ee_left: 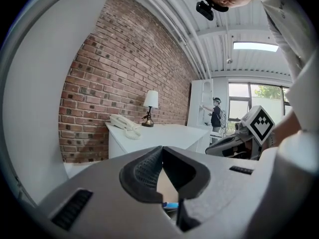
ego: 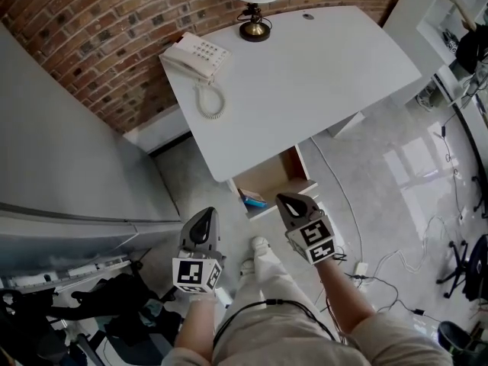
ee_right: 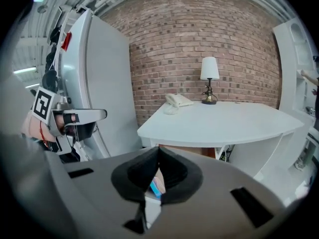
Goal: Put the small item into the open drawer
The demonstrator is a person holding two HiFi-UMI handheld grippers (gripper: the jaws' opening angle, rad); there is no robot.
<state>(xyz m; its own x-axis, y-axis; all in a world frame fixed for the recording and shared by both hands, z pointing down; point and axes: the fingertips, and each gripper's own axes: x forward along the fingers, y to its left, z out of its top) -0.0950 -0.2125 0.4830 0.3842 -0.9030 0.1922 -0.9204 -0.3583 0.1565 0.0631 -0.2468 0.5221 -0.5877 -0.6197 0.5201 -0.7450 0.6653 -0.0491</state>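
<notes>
Blue item (ego: 253,200) lay inside open drawer (ego: 268,177). Right gripper (ego: 287,200) clenched, empty; left gripper (ego: 205,215) likewise. Judged deposit complete. Advice: back away clear of drawer front.

Corded white push-button telephone (ego: 194,58) on back-left corner of white desk top (ego: 320,82); coiled cord (ego: 210,101) looped just beside it. Table lamp, white shade, brass base (ego: 255,6), at back edge. Red brick wall (ego: 99,36) behind. Loose cables (ego: 389,280) across pale floor.

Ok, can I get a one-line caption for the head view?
Shut and empty, the left gripper and right gripper hover by the white desk and its open drawer, a small blue item inside.
</notes>
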